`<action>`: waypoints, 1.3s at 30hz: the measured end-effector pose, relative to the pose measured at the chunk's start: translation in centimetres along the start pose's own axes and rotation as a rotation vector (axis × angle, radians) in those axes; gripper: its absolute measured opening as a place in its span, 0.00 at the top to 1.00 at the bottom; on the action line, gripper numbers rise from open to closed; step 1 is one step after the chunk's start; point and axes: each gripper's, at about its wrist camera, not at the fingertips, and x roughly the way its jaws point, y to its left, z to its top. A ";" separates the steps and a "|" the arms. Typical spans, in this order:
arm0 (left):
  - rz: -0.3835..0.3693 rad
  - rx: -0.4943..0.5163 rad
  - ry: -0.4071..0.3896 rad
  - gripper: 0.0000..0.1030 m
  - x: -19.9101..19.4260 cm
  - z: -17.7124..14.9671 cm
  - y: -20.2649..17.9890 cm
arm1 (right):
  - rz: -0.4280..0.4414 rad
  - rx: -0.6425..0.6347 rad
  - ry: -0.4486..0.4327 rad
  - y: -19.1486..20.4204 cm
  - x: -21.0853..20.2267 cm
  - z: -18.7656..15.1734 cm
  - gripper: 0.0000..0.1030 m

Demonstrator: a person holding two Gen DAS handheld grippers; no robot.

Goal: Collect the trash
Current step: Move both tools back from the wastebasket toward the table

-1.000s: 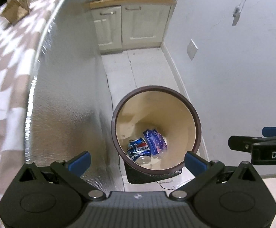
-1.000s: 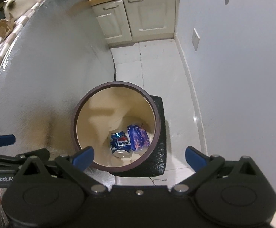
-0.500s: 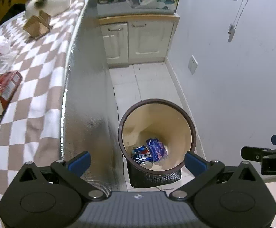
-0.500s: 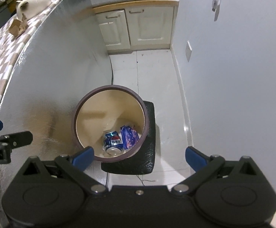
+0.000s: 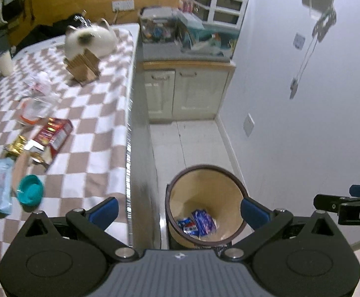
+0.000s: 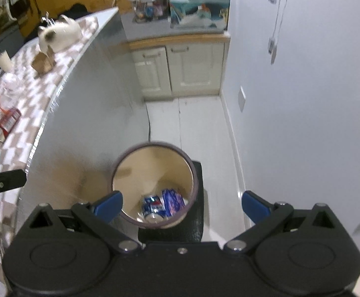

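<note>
both grippers, left point(image 5: 178, 209) and right point(image 6: 181, 202), hang with jaws wide and empty above the round bin point(image 5: 232, 177); a crushed can point(image 6: 152, 206) and glossy wrapper point(image 6: 171, 201) lie inside.

Glossy metal can point(image 6: 152, 208) lies beside shiny plastic wrapper point(image 6: 171, 201).

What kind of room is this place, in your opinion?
Probably a home kitchen or dining corner: a table with a brown-and-white checked cloth, cream base cabinets under a cluttered counter, and a round brown-rimmed trash bin on the tiled floor.

Blue can point(image 6: 152, 208) and wrapper point(image 6: 171, 201) lie inside bin point(image 6: 155, 146).
</note>
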 end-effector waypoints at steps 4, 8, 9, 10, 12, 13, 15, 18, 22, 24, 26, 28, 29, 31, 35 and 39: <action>0.008 -0.012 -0.067 0.00 -2.6 0.0 2.0 | 0.003 0.004 -0.065 1.6 -2.0 0.4 0.00; 0.020 -0.017 -0.123 0.00 -5.0 0.1 4.5 | 0.007 0.019 -0.131 3.8 -3.8 0.5 0.00; 0.025 -0.018 -0.133 0.00 -5.4 0.0 5.2 | 0.013 0.023 -0.143 4.4 -4.1 0.4 0.00; 0.031 -0.021 -0.143 0.00 -6.0 -0.1 5.9 | 0.016 0.026 -0.157 5.1 -4.4 0.4 0.00; 0.046 -0.029 -0.161 0.00 -7.0 -0.2 7.3 | 0.020 0.031 -0.176 6.4 -4.9 0.3 0.00; 0.053 -0.036 -0.169 0.00 -7.4 -0.3 8.2 | 0.025 0.029 -0.185 7.2 -5.1 0.2 0.00; 0.068 -0.051 -0.182 0.00 -8.3 -0.5 9.8 | 0.032 0.020 -0.197 8.8 -5.4 0.1 0.00; 0.103 -0.073 -0.201 0.00 -9.4 -0.9 12.3 | 0.049 -0.007 -0.214 11.6 -5.7 0.2 0.00; 0.134 -0.097 -0.216 0.00 -10.6 -1.7 15.5 | 0.078 -0.034 -0.232 15.0 -6.0 0.3 0.00; 0.142 -0.109 -0.219 0.00 -11.1 -2.1 17.1 | 0.091 -0.045 -0.240 16.6 -6.1 0.2 0.00; 0.146 -0.121 -0.219 0.00 -11.6 -2.5 18.6 | 0.101 -0.056 -0.249 18.4 -6.1 0.1 0.00; 0.148 -0.134 -0.218 0.00 -11.9 -2.7 20.1 | 0.104 -0.067 -0.257 20.0 -6.1 -0.1 0.00; 0.151 -0.140 -0.219 0.00 -12.1 -2.9 20.9 | 0.106 -0.073 -0.259 20.8 -6.1 -0.2 0.00; 0.156 -0.148 -0.222 0.00 -12.3 -3.0 22.2 | 0.109 -0.084 -0.260 22.4 -6.1 -0.3 0.00; 0.153 -0.164 -0.224 0.00 -12.6 -3.3 24.7 | 0.107 -0.125 -0.260 25.3 -6.1 -0.6 0.00; 0.148 -0.200 -0.215 0.00 -12.4 -3.4 27.1 | 0.114 -0.163 -0.267 27.8 -6.2 -0.7 0.00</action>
